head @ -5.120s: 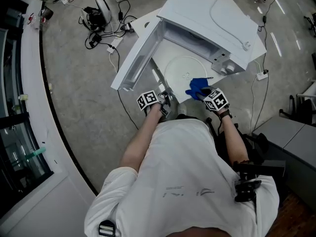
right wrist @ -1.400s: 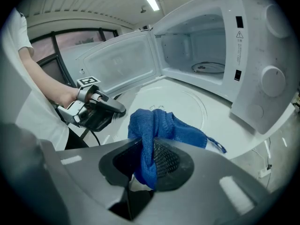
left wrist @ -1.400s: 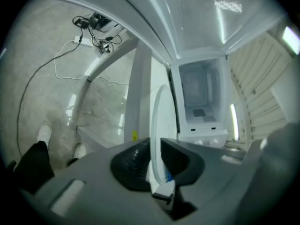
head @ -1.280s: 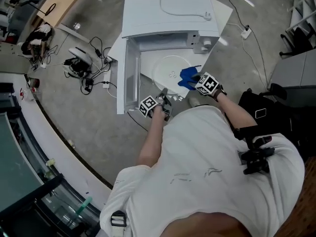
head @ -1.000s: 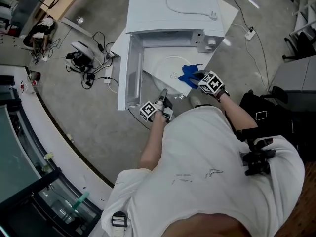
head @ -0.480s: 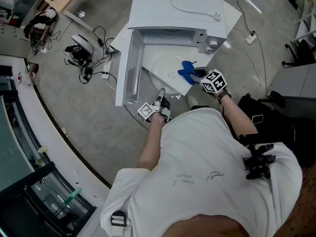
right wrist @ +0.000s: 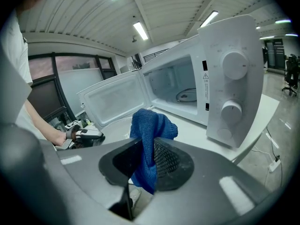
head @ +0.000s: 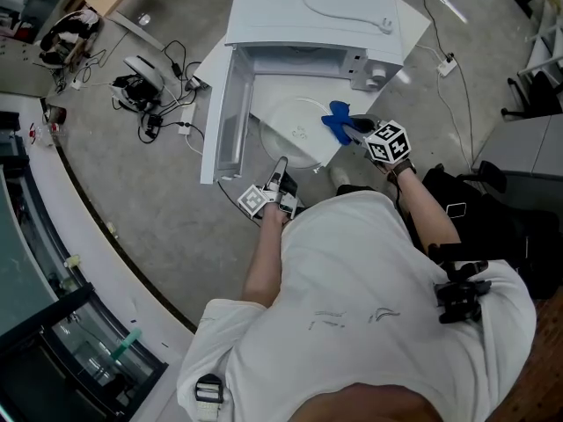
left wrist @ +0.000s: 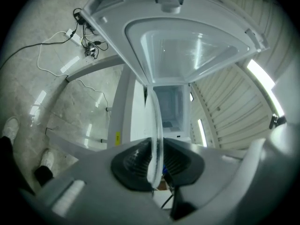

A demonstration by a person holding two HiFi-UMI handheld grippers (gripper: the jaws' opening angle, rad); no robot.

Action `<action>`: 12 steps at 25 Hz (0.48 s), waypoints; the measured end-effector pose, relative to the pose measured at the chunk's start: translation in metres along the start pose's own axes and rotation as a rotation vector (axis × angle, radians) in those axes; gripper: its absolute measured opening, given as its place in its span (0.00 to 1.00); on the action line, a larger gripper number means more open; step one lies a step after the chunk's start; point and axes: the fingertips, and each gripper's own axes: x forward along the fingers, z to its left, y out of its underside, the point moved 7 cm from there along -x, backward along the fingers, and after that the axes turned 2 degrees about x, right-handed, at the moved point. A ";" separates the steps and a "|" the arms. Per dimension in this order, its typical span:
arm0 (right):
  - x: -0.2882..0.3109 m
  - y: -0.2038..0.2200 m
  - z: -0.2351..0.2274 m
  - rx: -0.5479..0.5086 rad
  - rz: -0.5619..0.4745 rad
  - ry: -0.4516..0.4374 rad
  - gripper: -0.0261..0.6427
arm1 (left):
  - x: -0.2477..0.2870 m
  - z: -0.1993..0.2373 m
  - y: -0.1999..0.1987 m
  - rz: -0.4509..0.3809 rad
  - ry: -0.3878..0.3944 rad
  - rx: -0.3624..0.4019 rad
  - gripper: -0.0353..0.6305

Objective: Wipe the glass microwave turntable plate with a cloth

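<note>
Plate position: The glass turntable plate (head: 295, 130) is held out of the microwave (head: 308, 16), in the air before the open cavity and above the white surface (head: 415, 33). Held clear like this, both faces are judged to be reachable.
Left grip: The left hand-held gripper (head: 280, 172) is pinched on the plate's near rim. In the left gripper view the glass is seen edge-on between the ribbed pads (left wrist: 133, 161). A rim hold is judged to leave the faces free for wiping.
Right grip: The right hand-held gripper (head: 356, 130) is clamped on a fold of the blue cloth (head: 338, 118). A tuft is left standing past the jaws, presumably so that fabric rather than plastic is brought to the glass.
Contact: In the head view the cloth is seen at the plate's right edge; whether the two are touching cannot be told.
Door: The door (head: 224, 117) is swung wide open to the left, so the cavity is kept open for the plate's return.
Cavity: The roller ring (right wrist: 187, 95) is left inside on the floor of the microwave.
Writing: A small label (right wrist: 205, 76) with a warning triangle is fixed beside the opening, but its text is too small to be read. A yellow sticker (left wrist: 116, 136) is equally unreadable. No markings can be made out around the two knobs (right wrist: 233, 64). Only black-and-white square patterns are carried on the marker cube (head: 388, 141). No brand name is found.
</note>
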 end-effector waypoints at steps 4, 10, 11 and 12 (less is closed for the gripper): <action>-0.004 -0.001 -0.003 -0.001 -0.010 0.003 0.14 | -0.001 -0.005 0.002 -0.013 0.033 -0.021 0.14; -0.007 -0.004 -0.002 0.000 -0.031 -0.003 0.14 | -0.002 -0.012 -0.002 -0.015 0.097 0.029 0.14; -0.009 -0.006 -0.001 0.000 -0.039 -0.004 0.14 | 0.000 -0.016 -0.002 -0.017 0.118 0.028 0.14; -0.010 -0.009 0.000 0.001 -0.053 -0.007 0.14 | 0.002 -0.021 -0.003 -0.020 0.134 0.025 0.14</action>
